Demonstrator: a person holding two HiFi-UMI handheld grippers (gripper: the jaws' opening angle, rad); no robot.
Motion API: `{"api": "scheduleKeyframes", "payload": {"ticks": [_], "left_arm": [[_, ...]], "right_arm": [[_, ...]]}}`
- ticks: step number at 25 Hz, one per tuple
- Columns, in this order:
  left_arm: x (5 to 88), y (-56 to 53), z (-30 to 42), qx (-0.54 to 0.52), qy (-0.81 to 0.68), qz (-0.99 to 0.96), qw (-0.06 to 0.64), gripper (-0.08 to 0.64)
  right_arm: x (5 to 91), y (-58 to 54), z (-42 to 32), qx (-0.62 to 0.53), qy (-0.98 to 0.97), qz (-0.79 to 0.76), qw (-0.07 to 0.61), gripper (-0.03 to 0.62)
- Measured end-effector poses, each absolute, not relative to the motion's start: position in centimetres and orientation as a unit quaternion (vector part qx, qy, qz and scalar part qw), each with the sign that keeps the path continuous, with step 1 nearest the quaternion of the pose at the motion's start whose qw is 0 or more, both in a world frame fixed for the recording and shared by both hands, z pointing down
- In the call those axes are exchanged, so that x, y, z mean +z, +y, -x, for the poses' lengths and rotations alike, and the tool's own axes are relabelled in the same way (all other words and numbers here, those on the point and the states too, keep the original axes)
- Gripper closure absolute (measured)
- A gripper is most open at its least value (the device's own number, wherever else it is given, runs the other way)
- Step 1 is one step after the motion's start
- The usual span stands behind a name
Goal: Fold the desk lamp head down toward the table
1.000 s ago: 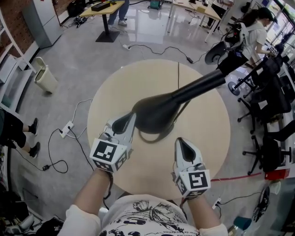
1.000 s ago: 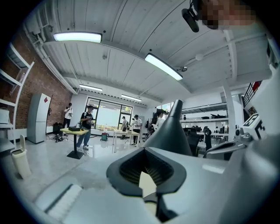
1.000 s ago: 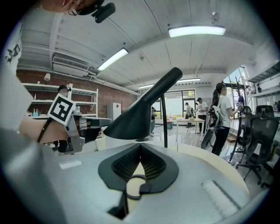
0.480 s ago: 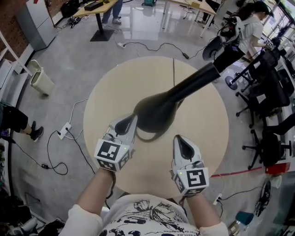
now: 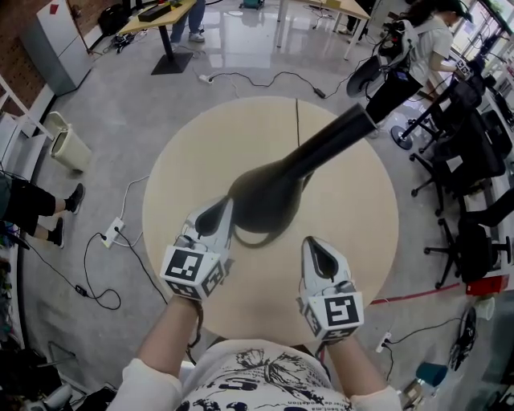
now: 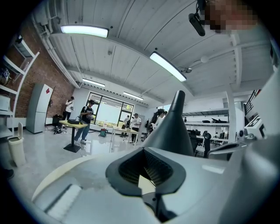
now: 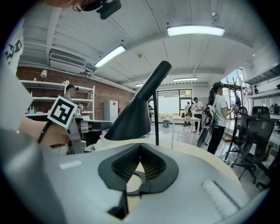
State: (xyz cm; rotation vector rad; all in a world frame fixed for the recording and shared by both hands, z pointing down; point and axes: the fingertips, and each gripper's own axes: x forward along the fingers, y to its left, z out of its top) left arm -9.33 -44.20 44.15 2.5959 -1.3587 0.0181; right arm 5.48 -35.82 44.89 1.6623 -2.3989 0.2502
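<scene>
Just then | lamp head (image 5: 269, 197) hung over the round worktop (image 5: 353, 233), long axis running away rightward | left gripper (image 5: 215, 215) just beside its near rim, fingers closed, empty | right gripper (image 5: 320, 255) farther off, fingers closed too.

I stood in an open-plan office-lab: work desks (image 5: 165, 16), rolling office chairs (image 5: 474, 164), ceiling strip lights (image 7: 195, 30), brick wall (image 6: 24, 85), floor cables (image 5: 257, 80).

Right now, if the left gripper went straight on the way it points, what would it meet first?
The lamp head: the left gripper points at its dark shade, which looms just beyond the shut jaws in the left gripper view. The tip looks nearly against it; contact is unclear.
</scene>
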Motion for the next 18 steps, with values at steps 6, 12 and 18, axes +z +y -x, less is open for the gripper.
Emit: {"api": "scheduleKeyframes", "payload": {"ticks": [6, 12, 18], "left_arm": [[43.5, -43.8, 9.2, 0.021, -0.46, -0.883, 0.088, 0.561], [39.0, -40.6, 8.9, -0.016, -0.455, -0.888, 0.06, 0.563], [39.6, -36.5, 8.4, -0.018, -0.45, -0.889, 0.081, 0.563]], "right_arm": [[44.4, -36.0, -5.8, 0.082, -0.816, -0.563, 0.101, 0.583], [43.0, -36.0, -5.4, 0.067, -0.823, -0.557, 0.086, 0.583], [42.3, -35.3, -4.5, 0.057, -0.83, -0.549, 0.073, 0.583]]}}
